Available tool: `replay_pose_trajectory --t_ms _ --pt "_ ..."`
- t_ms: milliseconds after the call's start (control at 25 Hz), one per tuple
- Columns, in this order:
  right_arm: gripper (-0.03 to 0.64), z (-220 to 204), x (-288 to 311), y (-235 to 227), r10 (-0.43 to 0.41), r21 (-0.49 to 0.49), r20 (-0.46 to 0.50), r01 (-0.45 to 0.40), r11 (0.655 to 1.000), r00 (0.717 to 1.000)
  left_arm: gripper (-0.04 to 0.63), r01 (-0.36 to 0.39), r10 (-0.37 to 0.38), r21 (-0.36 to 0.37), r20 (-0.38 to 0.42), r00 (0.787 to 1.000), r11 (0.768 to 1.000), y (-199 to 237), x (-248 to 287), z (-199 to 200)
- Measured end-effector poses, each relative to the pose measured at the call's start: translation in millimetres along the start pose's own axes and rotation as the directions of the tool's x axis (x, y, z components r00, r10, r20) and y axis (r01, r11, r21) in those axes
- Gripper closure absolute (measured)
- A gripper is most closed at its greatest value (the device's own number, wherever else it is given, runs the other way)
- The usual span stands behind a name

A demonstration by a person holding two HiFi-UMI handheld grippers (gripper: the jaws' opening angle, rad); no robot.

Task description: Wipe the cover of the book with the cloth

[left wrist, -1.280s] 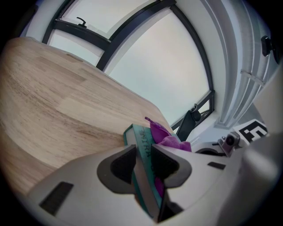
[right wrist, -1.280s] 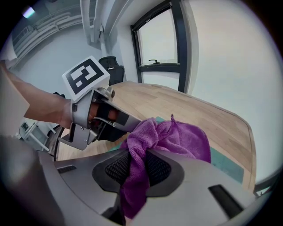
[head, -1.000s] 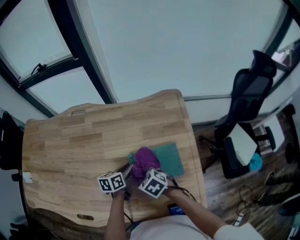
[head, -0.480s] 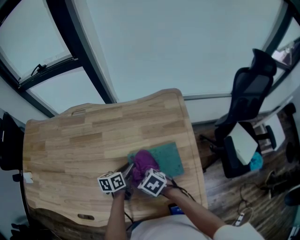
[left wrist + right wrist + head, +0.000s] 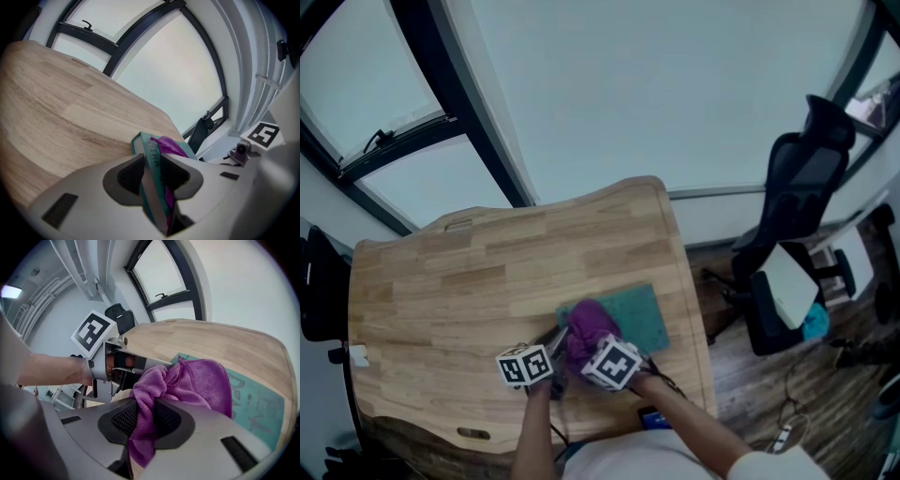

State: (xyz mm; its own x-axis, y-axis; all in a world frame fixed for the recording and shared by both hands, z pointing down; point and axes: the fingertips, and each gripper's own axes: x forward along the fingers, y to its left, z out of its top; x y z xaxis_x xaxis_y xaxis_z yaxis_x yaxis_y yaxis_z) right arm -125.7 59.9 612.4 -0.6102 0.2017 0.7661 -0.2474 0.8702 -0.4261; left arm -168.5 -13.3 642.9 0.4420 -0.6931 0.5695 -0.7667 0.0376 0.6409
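Light wood surface (image 5: 441, 281) with a wavy outline, backed by big pale window panes (image 5: 628, 94) in dark frames. Wood-look floor (image 5: 741, 366) and one black office chair (image 5: 797, 187) well off to the book's right.

One book (image 5: 642, 314): thin, teal-covered, flat on the surface near its right and front edges. Faint darker lettering across the cover, more print along the narrow edge. Near-left part of the cover hidden under the cloth, far-right part bare.

One cloth (image 5: 591, 323): purple, fluffy, bunched in a loose heap on the book's cover toward the book's near-left corner, a stitched hem showing along its far side.

Two hand-held grippers, each topped by a cube (image 5: 525, 366) of square black-and-white markers, both at the book's near side, one just beside the other. Clamped on the book's left edge: the left hand-held gripper (image 5: 154, 168), a jaw on either face of the book and a sliver of purple showing on the cover side. Closed on a pinched fold of the cloth: the right hand-held gripper (image 5: 146, 416), pads pressing the fold from both sides, the rest of the cloth spilling forward over the cover. Two bare forearms (image 5: 703, 427) behind them, reaching in from the book's near side.
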Motion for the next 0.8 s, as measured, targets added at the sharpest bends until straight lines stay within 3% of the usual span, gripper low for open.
replay_pose_trajectory --t_ms 320,520,800 --pt "0.538 -5.7 -13.2 -16.8 -0.009 0.055 0.040 0.007 0.998 0.999 0.485 0.000 0.000 0.000 0.001 1.000 1.000 0.3 -0.9 -0.1" --pt "0.538 -20.3 -25.4 -53.7 -0.099 0.080 0.045 0.096 0.992 0.994 0.485 -0.003 0.003 0.005 0.003 1.000 1.000 1.3 -1.2 0.4" --pt "0.540 -28.0 -40.7 -69.8 -0.116 0.122 0.063 0.108 0.987 0.991 0.485 -0.006 0.006 0.004 0.006 1.000 1.000 2.5 -1.7 -0.2"
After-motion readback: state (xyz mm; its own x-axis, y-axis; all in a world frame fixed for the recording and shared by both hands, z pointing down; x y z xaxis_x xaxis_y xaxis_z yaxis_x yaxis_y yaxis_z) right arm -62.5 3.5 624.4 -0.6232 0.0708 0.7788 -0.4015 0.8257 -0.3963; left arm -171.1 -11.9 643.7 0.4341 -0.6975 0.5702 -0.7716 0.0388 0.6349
